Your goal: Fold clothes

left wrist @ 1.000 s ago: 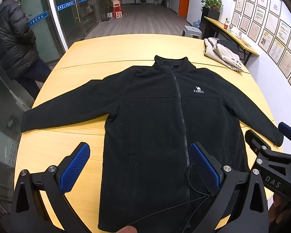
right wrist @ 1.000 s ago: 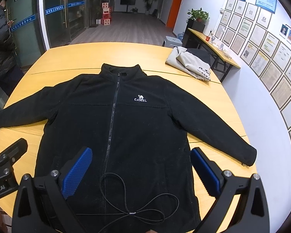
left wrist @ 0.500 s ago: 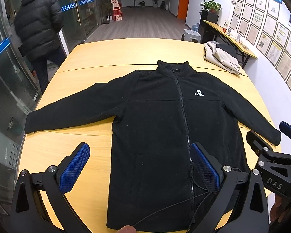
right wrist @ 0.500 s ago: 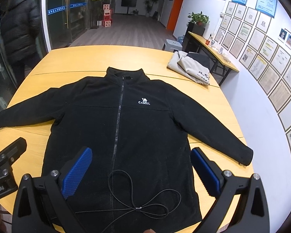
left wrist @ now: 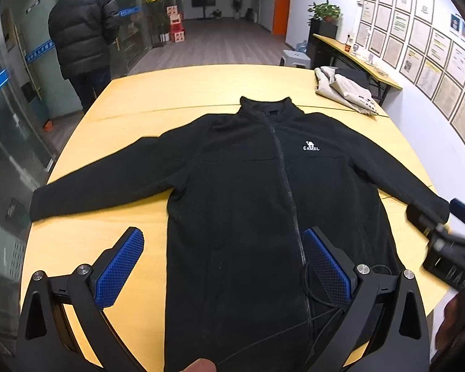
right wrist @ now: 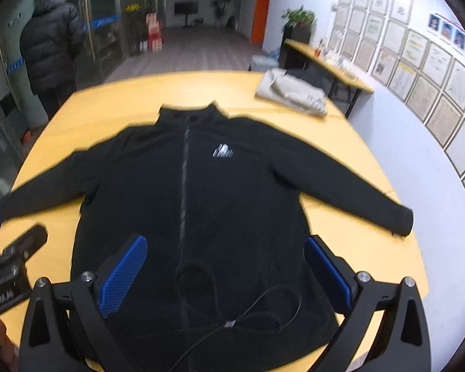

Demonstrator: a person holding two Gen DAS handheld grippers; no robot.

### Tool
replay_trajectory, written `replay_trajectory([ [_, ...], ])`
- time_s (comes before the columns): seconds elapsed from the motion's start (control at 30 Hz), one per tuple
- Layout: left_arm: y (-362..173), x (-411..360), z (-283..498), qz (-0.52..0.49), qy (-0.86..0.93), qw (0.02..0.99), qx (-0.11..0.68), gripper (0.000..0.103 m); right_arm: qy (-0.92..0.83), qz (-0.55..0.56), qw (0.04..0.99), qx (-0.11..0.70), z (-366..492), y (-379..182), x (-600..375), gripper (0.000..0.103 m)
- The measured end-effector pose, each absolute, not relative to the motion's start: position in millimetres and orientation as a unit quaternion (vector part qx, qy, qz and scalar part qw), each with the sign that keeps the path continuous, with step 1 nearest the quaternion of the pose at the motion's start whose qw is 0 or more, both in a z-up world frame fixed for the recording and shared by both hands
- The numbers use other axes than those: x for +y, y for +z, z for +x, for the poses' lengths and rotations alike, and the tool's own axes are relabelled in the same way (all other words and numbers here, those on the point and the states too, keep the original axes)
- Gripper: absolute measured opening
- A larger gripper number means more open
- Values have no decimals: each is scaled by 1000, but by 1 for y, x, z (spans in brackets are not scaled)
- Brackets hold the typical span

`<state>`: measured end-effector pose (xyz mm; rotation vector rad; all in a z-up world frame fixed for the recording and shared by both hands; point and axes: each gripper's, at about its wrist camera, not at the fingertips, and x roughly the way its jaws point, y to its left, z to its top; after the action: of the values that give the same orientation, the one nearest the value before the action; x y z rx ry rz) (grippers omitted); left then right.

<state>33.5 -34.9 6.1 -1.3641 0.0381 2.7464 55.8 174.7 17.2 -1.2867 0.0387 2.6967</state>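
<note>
While both grippers hang above the near hem, the black fleece jacket [left wrist: 248, 204] lies flat, zipped, sleeves spread on the yellow table [left wrist: 176, 93]. Left gripper [left wrist: 223, 266] fingers wide apart, empty. Right gripper [right wrist: 224, 274] likewise, a thin cable [right wrist: 248, 316] looped between its fingers.

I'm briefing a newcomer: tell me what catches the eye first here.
A black zip-up fleece jacket lies spread flat, sleeves out, across the yellow wooden table. A crumpled beige garment sits at the table's far right edge, and both grippers, left and right, hover open near the jacket's hem.
</note>
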Motion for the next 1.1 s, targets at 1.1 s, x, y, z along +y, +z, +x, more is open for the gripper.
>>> replay_trajectory([
  [1.1,-139,190,-140,-469,877,90,46,103,779,-415,394,255,41,-214,659,97],
])
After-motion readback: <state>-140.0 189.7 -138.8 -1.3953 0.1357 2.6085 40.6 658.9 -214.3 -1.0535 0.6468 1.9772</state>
